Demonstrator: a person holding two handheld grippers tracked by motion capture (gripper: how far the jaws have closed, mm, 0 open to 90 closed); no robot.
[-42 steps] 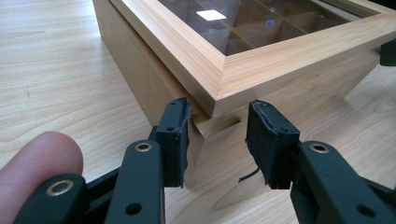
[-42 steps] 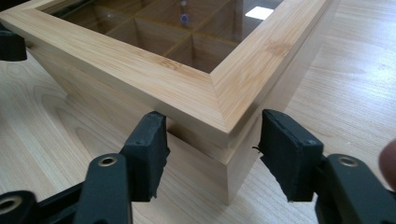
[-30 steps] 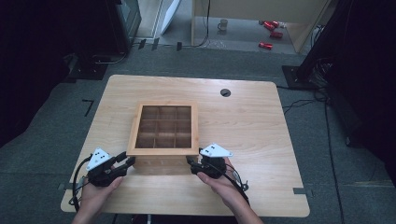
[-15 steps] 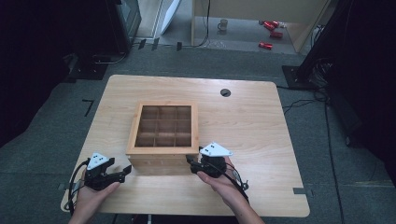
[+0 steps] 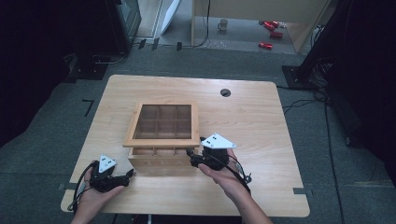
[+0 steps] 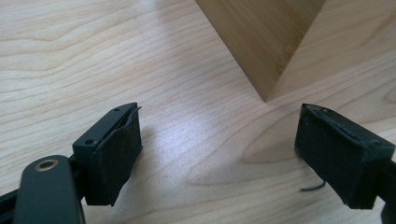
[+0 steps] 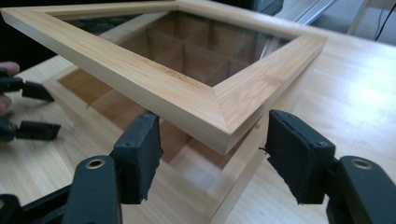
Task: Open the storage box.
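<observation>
Wooden lid (image 7: 196, 88) corner between parted right tool (image 7: 212, 158) jaws

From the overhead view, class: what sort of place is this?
Probably a lab or workshop: a wooden table on grey carpet, loose cables, and dark equipment stands around it.

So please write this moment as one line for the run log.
wooden box: lid front edge raised | right tongs: open, astride lid corner | left tongs: open, on table, apart from box
</observation>
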